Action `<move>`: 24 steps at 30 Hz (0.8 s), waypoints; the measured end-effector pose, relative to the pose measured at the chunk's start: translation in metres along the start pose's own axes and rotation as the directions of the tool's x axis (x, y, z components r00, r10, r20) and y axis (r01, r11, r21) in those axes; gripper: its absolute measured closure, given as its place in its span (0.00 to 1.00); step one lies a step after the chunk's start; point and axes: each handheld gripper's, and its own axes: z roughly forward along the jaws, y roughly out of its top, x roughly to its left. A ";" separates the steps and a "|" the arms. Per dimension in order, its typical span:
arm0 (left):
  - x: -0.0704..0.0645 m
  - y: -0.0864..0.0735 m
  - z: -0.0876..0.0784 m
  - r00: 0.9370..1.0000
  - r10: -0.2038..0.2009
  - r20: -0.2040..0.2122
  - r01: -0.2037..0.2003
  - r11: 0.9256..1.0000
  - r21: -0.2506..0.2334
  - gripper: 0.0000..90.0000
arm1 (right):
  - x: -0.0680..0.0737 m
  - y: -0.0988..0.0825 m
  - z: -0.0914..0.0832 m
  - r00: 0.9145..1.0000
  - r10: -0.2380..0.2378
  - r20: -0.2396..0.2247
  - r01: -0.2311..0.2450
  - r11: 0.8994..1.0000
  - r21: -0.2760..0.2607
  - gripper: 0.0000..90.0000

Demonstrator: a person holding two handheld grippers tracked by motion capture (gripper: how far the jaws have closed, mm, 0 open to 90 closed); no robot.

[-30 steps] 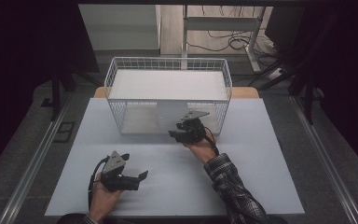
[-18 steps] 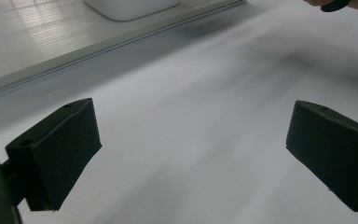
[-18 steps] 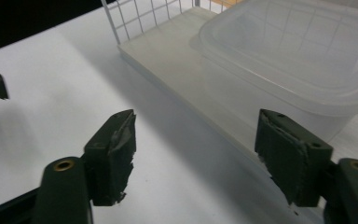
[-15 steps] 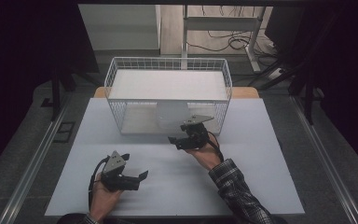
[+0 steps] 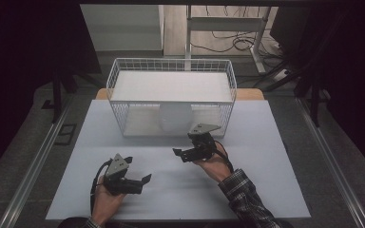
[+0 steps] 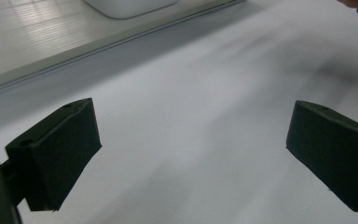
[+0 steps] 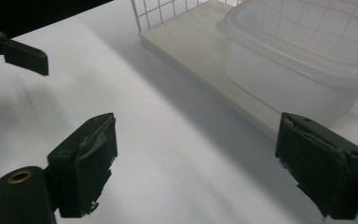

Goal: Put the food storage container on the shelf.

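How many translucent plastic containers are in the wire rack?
1: a translucent white plastic container on the lower shelf of the white wire rack, at its open front. None visible on the upper shelf.

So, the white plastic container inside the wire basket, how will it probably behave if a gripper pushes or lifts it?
The plastic container looks translucent and thin-walled, so probably light and somewhat flexible when squeezed. Its smooth sides may slip between pads. It sits low and wide on the flat board of the wire basket, so a push would likely slide it rather than tip it.
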 end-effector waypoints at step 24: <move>0.002 0.000 -0.002 1.000 -0.001 -0.008 0.001 1.000 0.002 0.02 | 0.006 -0.037 -0.052 0.999 0.010 0.035 -0.011 1.000 0.021 0.02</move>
